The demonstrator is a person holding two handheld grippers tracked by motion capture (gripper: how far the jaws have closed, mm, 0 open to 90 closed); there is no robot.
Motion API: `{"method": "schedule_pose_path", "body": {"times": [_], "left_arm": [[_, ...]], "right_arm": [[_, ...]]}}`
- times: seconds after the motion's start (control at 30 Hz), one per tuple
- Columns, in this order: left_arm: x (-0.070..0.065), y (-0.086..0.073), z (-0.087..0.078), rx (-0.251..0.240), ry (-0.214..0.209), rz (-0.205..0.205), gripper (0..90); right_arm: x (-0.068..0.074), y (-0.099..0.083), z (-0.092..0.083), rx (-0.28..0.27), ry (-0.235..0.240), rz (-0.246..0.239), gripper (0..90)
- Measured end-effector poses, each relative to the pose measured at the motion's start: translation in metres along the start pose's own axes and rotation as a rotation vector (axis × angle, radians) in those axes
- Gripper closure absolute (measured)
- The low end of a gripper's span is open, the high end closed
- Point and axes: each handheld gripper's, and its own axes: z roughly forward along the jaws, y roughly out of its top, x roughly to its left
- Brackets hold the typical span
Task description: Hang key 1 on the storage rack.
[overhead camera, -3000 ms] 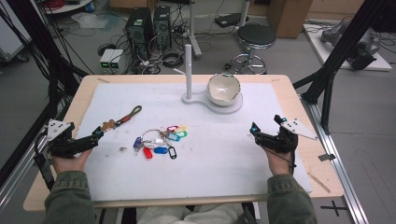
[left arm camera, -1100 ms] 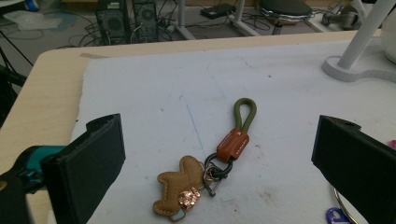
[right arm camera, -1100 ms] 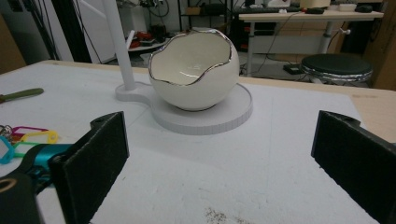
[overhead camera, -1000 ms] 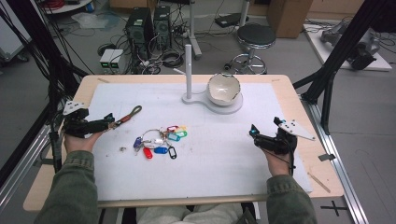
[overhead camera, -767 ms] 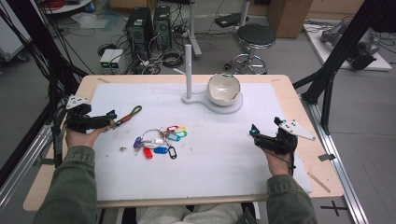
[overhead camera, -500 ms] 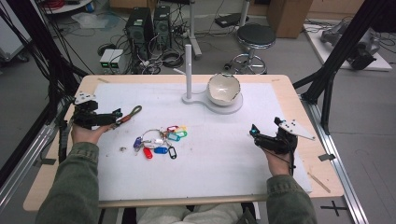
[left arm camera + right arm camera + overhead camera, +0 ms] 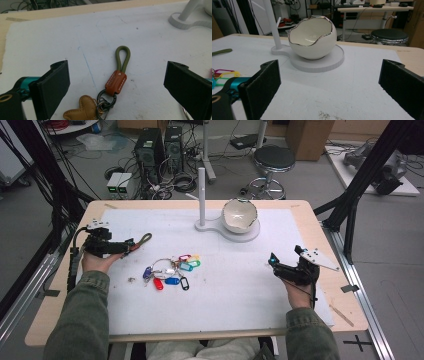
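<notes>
Left tongs [image 7: 117, 82] spread wide, straddling the olive-loop keychain [image 7: 117, 75], which lies flat on the counter [image 7: 225, 285] between the jaws, presumably lined up for a grasp. Right tongs [image 7: 274, 262] also released, empty, resting aimed at the eggshell bowl [image 7: 312, 37].
</notes>
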Motion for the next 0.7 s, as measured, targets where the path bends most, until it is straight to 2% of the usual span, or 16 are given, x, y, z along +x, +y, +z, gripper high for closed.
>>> {"method": "schedule_pose_path", "body": {"times": [0.07,0.13,0.27,0.3,0.33,0.37,0.5,0.53,0.57,0.7], "left_arm": [[0.000,0.001,0.002,0.019,-0.003,0.004,7.1],[-0.001,0.006,0.007,0.049,0.001,0.033,7.1],[-0.003,0.010,0.013,0.075,-0.010,0.044,7.5],[-0.003,0.012,0.018,0.107,-0.015,0.048,7.5],[-0.003,0.012,0.018,0.107,-0.015,0.048,7.5],[-0.002,0.014,0.023,0.141,-0.018,0.059,7.5],[-0.001,0.017,0.029,0.177,-0.029,0.073,8.3],[0.000,0.018,0.032,0.196,-0.043,0.069,10.9],[0.000,0.018,0.032,0.196,-0.043,0.069,10.9],[0.002,0.015,0.043,0.256,-0.044,0.072,12.3]], "right_arm": [[0.000,0.000,0.000,0.001,0.001,-0.001,3.0],[0.000,0.000,0.001,0.002,0.000,-0.001,3.0],[0.000,0.000,0.001,0.002,0.001,-0.006,3.0],[0.000,0.000,0.000,0.003,0.001,-0.003,3.0],[0.000,0.000,0.000,0.004,0.001,-0.004,3.0],[0.000,0.000,0.000,0.005,0.003,-0.003,3.0],[-0.002,-0.001,0.000,0.002,0.001,-0.003,3.0],[-0.002,-0.001,-0.001,0.005,0.000,0.002,3.0],[-0.002,-0.001,-0.001,0.006,0.002,0.003,3.0],[-0.003,-0.001,-0.002,-0.002,-0.003,-0.004,3.0]]}}
